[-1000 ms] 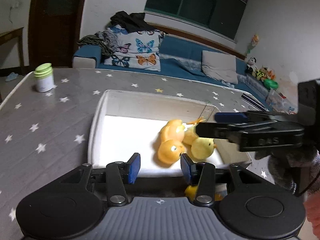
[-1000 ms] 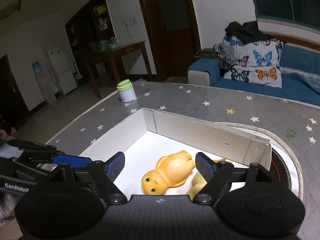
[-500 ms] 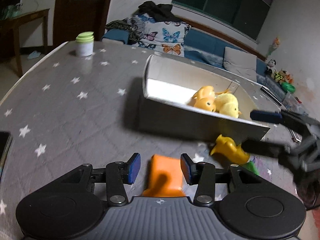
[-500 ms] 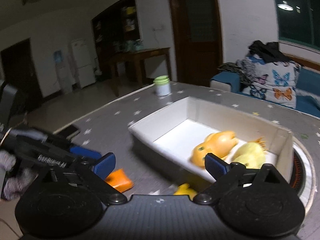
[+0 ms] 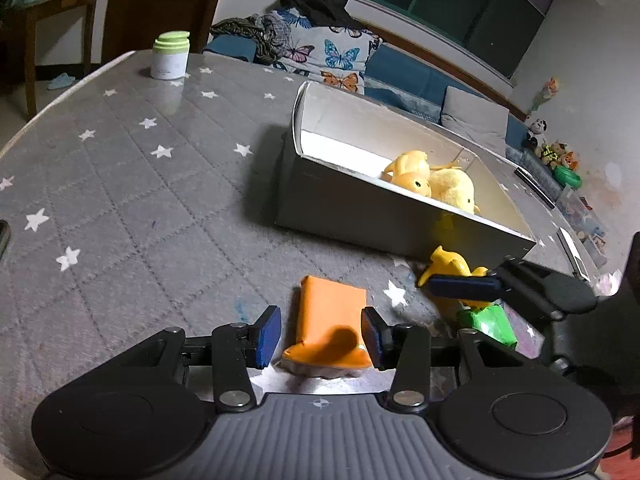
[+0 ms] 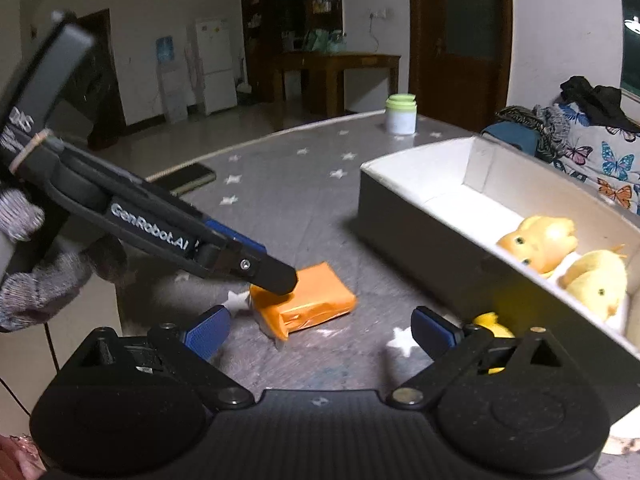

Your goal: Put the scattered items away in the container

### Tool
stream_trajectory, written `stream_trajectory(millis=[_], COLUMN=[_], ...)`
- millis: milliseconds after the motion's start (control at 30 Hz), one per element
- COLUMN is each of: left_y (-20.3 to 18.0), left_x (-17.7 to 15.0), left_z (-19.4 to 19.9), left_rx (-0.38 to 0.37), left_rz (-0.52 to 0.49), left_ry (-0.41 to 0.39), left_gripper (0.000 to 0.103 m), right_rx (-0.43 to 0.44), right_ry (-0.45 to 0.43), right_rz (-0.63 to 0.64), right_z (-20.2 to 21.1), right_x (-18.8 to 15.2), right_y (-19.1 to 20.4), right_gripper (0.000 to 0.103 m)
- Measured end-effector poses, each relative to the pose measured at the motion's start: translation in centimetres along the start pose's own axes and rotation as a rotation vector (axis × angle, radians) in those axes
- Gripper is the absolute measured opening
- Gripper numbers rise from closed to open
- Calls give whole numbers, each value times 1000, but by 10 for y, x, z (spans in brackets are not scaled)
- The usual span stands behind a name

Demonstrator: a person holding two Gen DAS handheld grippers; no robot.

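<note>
An orange packet point(image 5: 328, 320) lies on the grey star-patterned table, and my open left gripper point(image 5: 320, 334) straddles its near end without closing on it. The packet also shows in the right wrist view point(image 6: 310, 304). The white box point(image 5: 360, 208) holds two yellow toys point(image 5: 432, 180). A yellow toy point(image 5: 450, 266) lies on the table by the box's near wall, with a green packet point(image 5: 486, 322) beside it. My right gripper point(image 6: 320, 330) is open and empty, low over the table between the orange packet and the yellow toy point(image 6: 490, 326).
A white jar with a green lid point(image 5: 171, 55) stands at the table's far left. A dark phone point(image 6: 188, 178) lies near the table's edge. A sofa with butterfly cushions point(image 5: 324, 56) is behind the table.
Both grippers pulled back from over the box and dropped toward the table. My left gripper now frames the orange packet; my right gripper has come down by the yellow toy.
</note>
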State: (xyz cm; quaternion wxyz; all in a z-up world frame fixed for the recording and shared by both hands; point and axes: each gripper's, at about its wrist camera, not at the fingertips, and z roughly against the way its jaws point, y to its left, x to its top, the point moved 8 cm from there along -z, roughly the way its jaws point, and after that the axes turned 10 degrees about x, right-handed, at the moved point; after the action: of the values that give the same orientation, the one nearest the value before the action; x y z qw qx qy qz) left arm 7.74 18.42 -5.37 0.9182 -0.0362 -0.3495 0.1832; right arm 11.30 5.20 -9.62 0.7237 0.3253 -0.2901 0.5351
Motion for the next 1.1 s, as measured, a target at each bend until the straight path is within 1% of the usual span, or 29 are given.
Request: stream_trajectory(millis=[200, 333, 533, 667, 700, 800, 833, 967, 1100], left_y=[0, -4, -7, -7, -7, -8, -10, -17, -30], left_x=[-1, -1, -2, -1, -1, -1, -1, 2, 15], left_z=[-9, -12, -20, -22, -22, -20, -19, -10, 3], left_rx=[-13, -23, -29, -27, -25, -21, -22, -31, -45], left_rz=[13, 4, -3, 2, 0, -7, -9, -26, -53], left_ry=[26, 34, 61, 67, 66, 64, 62, 40, -9], left_gripper=[46, 46, 46, 45, 45, 44, 44, 43, 43], right_rx=[19, 22, 1, -4, -4, -11, -17, -34, -74], right_ry=[33, 44, 46, 41, 39, 33, 31, 15, -23], right_rz=[-6, -5, 19, 38, 39, 39, 38, 48, 67], right_z=[-20, -30, -41, -44, -44, -43, -42, -33, -16], right_x=[-6, -7, -6, -4, -4, -3, -3, -3, 3], right_y=[3, 3, 3, 5, 5, 6, 6, 8, 10], right_gripper=[98, 97, 93, 84, 83, 74, 73, 72, 72])
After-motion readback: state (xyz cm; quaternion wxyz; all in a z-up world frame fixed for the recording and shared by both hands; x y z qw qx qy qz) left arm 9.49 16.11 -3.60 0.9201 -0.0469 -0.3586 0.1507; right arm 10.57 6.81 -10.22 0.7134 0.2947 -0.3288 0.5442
